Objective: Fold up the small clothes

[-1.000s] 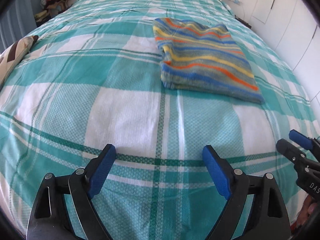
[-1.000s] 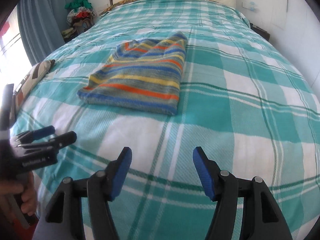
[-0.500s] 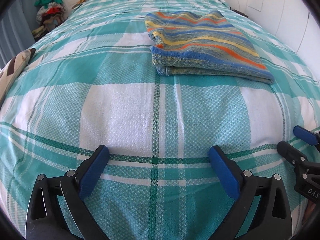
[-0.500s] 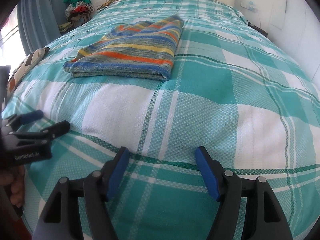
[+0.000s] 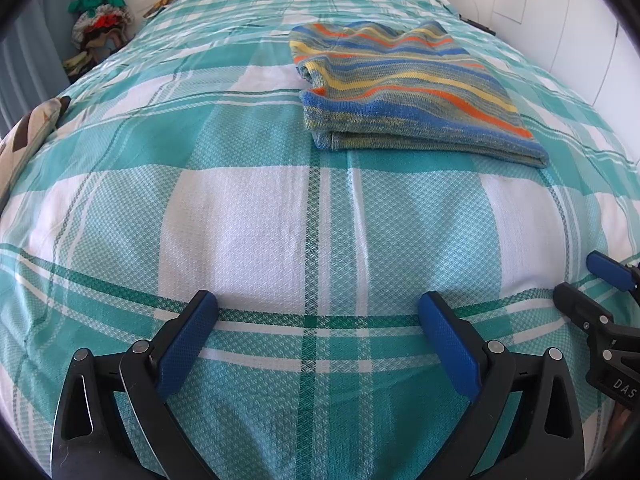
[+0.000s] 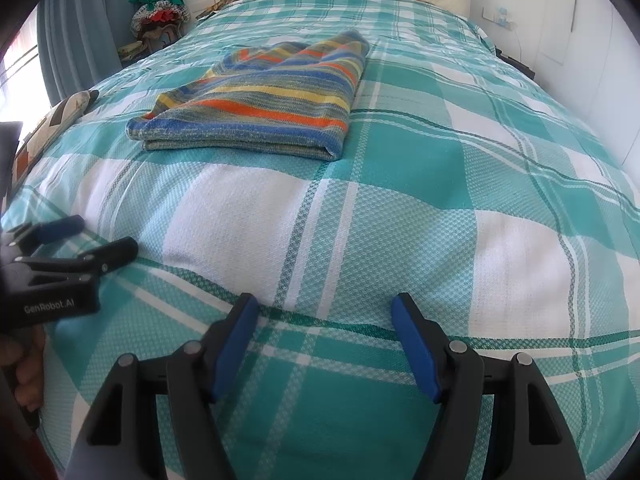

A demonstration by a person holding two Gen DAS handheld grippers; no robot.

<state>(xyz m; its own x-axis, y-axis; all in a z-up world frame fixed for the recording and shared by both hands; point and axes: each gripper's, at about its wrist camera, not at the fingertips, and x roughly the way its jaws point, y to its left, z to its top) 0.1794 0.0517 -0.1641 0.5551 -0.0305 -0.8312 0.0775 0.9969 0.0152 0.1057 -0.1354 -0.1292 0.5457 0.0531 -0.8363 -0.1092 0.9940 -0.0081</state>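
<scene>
A striped knit garment (image 5: 404,88), blue, yellow and orange, lies folded flat on the bed, far ahead of both grippers; it also shows in the right wrist view (image 6: 260,104). My left gripper (image 5: 318,308) is open and empty, low over the bedspread near the front edge. My right gripper (image 6: 324,308) is open and empty, also low near the front edge. Each gripper shows at the side of the other's view: the right one (image 5: 592,284) and the left one (image 6: 96,236).
The bed is covered by a teal and white checked bedspread (image 5: 248,216). A patterned cushion (image 5: 28,136) lies at the left edge. A pile of clothes (image 5: 100,32) sits beside the bed at the back left. White walls stand on the right.
Both grippers have dropped lower and drawn back toward the front edge of the bed, tilting to a flatter view. The folded garment has not moved.
</scene>
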